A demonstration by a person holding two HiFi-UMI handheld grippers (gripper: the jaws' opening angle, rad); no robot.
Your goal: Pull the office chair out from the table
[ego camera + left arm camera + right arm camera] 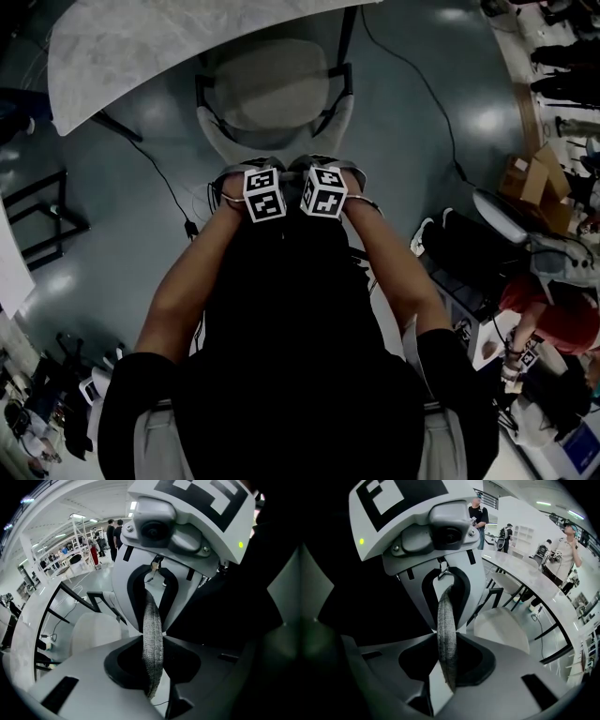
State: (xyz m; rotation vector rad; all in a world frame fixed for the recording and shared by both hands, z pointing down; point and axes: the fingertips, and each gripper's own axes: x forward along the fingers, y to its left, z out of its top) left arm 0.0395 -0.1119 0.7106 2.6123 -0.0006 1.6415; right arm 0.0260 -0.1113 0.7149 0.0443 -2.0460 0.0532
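Observation:
The office chair has a pale grey seat (272, 89) and black armrests, and its front lies under the white marble table (141, 47). Its grey fabric backrest rim (152, 634) runs between both pairs of jaws. My left gripper (253, 171) and right gripper (328, 169) sit side by side on top of that rim, each shut on it. In the left gripper view my left gripper (152, 667) pinches the woven edge, with the other gripper facing it. In the right gripper view my right gripper (447, 660) clamps the same rim (446, 625), with the seat (501, 627) beyond.
Black cables trail over the glossy grey floor (422, 112) on both sides of the chair. A black metal frame (37, 216) stands at the left. Cardboard boxes (539, 183), bags and a person in red (553, 319) crowd the right. People stand far off behind the table (525, 578).

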